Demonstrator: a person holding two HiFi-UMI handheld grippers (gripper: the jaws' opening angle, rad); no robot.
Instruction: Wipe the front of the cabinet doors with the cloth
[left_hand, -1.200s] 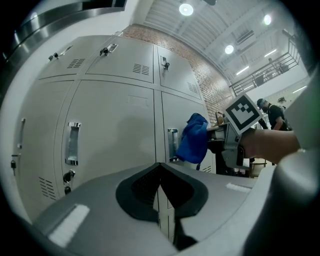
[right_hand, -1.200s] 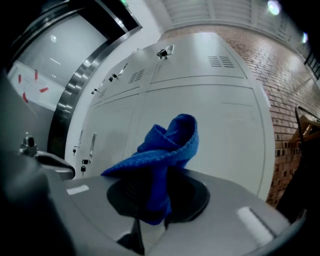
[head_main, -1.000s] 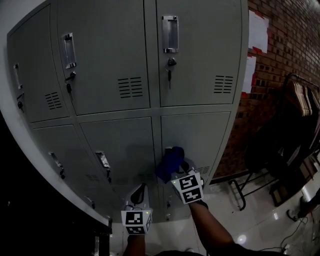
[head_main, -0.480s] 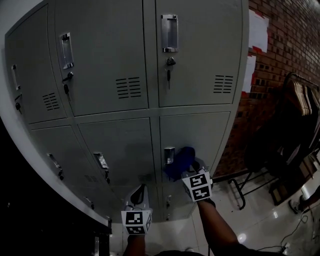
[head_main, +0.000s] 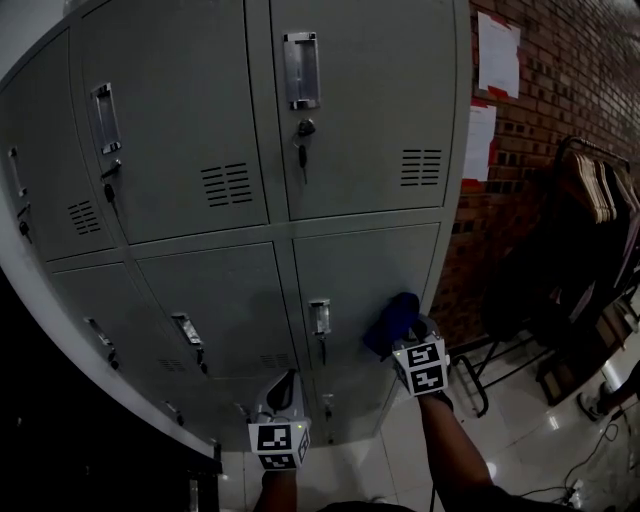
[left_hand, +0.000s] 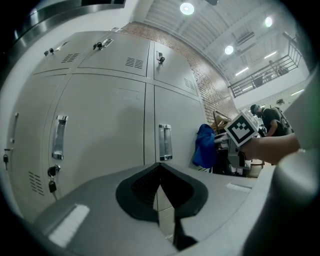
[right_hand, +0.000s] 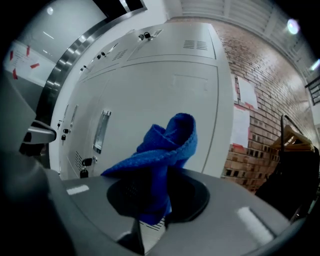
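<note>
My right gripper (head_main: 413, 345) clamps the blue cloth (head_main: 392, 322) against the lower right cabinet door (head_main: 365, 265), right of centre, near its handle (head_main: 319, 316). My left gripper (head_main: 284, 392) hangs bottom centre, jaws together, empty.

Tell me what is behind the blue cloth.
The grey lower-right locker door, right of its handle. The door patch directly behind the cloth is covered, so contact cannot be confirmed.

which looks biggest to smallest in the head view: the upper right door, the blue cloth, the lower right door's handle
1. upper right door
2. blue cloth
3. lower right door's handle
Cloth and handle are at the same door, so nearness hardly skews it.
</note>
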